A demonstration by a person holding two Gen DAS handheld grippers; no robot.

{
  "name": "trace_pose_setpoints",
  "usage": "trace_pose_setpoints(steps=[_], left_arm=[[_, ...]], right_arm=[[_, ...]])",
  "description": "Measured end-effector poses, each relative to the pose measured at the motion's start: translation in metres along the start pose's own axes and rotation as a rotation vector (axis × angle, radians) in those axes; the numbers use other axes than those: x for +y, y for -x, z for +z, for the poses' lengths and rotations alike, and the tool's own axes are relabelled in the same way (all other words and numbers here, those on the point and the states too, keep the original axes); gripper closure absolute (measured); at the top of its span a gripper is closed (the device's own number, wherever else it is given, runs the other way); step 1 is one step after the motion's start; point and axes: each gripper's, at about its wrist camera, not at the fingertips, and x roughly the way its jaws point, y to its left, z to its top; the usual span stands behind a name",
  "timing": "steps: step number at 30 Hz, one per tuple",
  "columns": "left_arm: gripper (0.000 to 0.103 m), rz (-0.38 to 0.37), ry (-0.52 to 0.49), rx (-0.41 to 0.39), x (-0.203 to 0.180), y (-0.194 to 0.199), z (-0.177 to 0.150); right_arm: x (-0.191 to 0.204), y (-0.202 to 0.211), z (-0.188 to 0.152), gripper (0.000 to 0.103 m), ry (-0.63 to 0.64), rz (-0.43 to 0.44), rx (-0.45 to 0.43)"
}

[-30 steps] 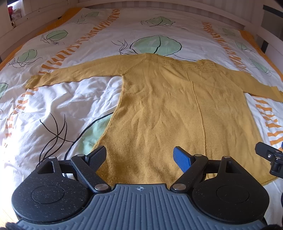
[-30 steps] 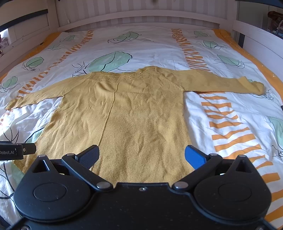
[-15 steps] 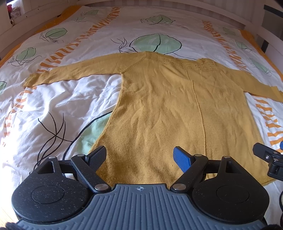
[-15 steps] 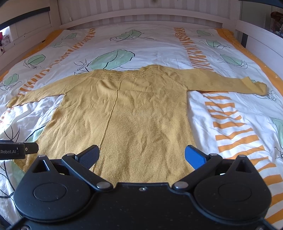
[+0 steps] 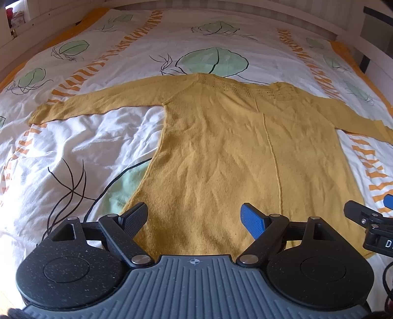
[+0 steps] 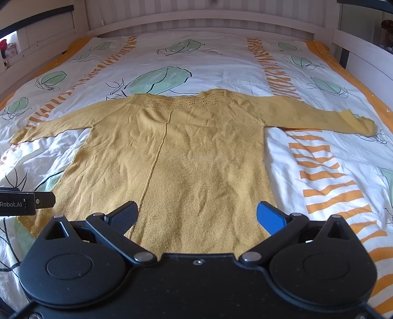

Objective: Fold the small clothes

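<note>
One mustard-yellow knitted sweater [image 5: 233,152] lies flat on its own on the white bed cover printed with green leaves and orange stripes [image 5: 81,137]. Its neckline points to 12 o'clock and its hem to 6 o'clock, nearest both cameras. Its two long sleeves are spread straight out, one toward 9 o'clock and one toward 3 o'clock. A single raised seam runs down the middle of the body from the openwork yoke toward the hem. The knit carries shallow wrinkles across the body but no fold.

There are two grippers. The left gripper [image 5: 195,217] sits low over the hem with its jaws spread wide, one black finger pad [image 5: 136,217] at 9 o'clock by the sweater's left side edge and one blue finger pad [image 5: 251,219] at 3 o'clock over the body; nothing is between them, and whether the tips touch the cloth cannot be told. In the right wrist view, the right gripper [image 6: 197,217] is likewise spread wide and holds nothing, its black pad close to the central seam and its blue pad near the sweater's right side edge.

Each gripper shows in the other's view: part of the right one appears at 3 o'clock in the left wrist view, and part of the left one at 9 o'clock in the right wrist view. A pale wooden bed frame [image 6: 201,23] surrounds the cover at 12 o'clock and along both sides.
</note>
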Motion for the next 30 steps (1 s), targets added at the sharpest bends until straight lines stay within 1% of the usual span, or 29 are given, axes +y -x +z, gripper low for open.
trace_pose_setpoints(steps=[7,10,13,18,20,22,24,26,30], left_arm=[[0.021,-0.005,0.003,-0.003,-0.002,-0.004,0.007],[0.021,-0.032,0.016,-0.011,-0.001,-0.008,0.010],[0.021,-0.088,0.038,-0.025,0.003,-0.014,0.018],[0.021,-0.220,0.108,-0.045,0.014,-0.031,0.039],[0.021,-0.253,0.135,-0.051,0.016,-0.041,0.051],[0.021,-0.248,0.138,-0.064,0.015,-0.049,0.062],[0.021,-0.219,0.122,-0.088,0.011,-0.056,0.074],[0.021,-0.196,0.106,-0.111,0.007,-0.064,0.089],[0.021,-0.165,0.100,-0.128,-0.002,-0.084,0.113]], right_arm=[[-0.002,-0.005,0.005,0.001,0.002,0.005,0.004],[-0.007,-0.012,0.006,0.001,-0.025,0.035,0.028],[-0.015,-0.022,0.008,0.001,-0.066,0.077,0.054],[-0.033,-0.040,0.017,0.001,-0.091,0.098,0.075],[-0.043,-0.047,0.026,0.001,-0.089,0.099,0.074],[-0.058,-0.055,0.037,0.001,-0.093,0.103,0.083],[-0.077,-0.066,0.051,0.001,-0.114,0.096,0.089],[-0.099,-0.077,0.064,0.001,-0.142,0.090,0.091],[-0.146,-0.100,0.093,0.001,-0.188,0.088,0.085]])
